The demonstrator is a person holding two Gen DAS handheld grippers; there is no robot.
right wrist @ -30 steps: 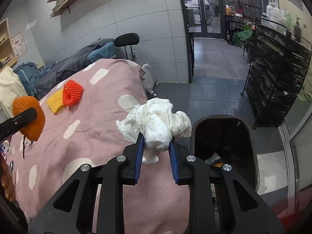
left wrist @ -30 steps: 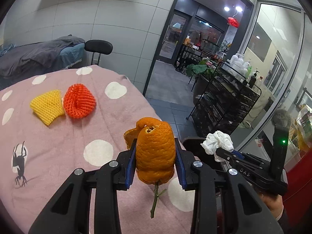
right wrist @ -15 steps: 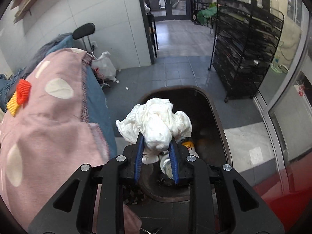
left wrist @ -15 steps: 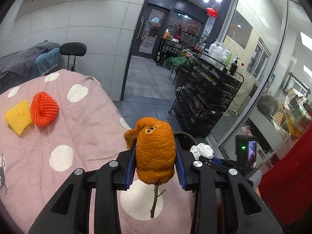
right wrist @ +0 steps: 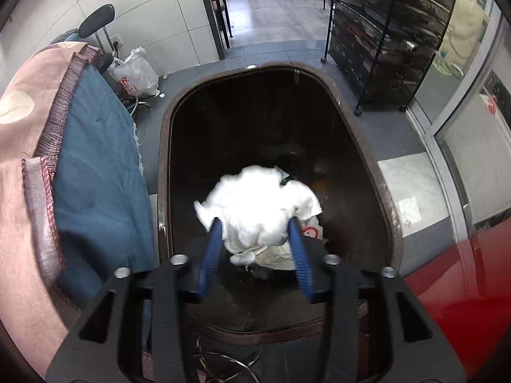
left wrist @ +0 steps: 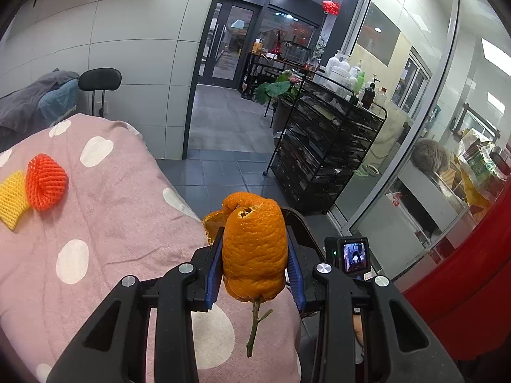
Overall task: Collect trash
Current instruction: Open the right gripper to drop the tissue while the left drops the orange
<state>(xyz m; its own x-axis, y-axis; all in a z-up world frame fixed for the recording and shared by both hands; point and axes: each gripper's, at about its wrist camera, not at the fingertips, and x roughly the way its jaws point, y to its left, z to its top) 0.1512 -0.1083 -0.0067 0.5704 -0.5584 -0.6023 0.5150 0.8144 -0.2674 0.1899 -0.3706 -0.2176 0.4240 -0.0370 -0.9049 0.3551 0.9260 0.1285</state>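
The crumpled white tissue (right wrist: 258,204) sits low in the middle of the right-wrist frame, blurred, between the blue pads of the right claw (right wrist: 255,249), whose jaws have just been opening and now stand apart from it, so it is loose over the dark mouth of the brown-rimmed bin (right wrist: 367,146). Other scraps lie in the bin's bottom, one white piece with red print too small to read. To the upper left of the bin a white plastic bag (right wrist: 135,75) on the floor carries red lettering that cannot be made out. Only the left-wrist view shows the orange peel (left wrist: 254,255), stem hanging down, pinched fast in the left claw (left wrist: 254,265) at lower centre, above a pink dotted blanket (left wrist: 105,223). At the left edge of that frame lie a red foam net (left wrist: 46,182) and a yellow one (left wrist: 11,199), touching.
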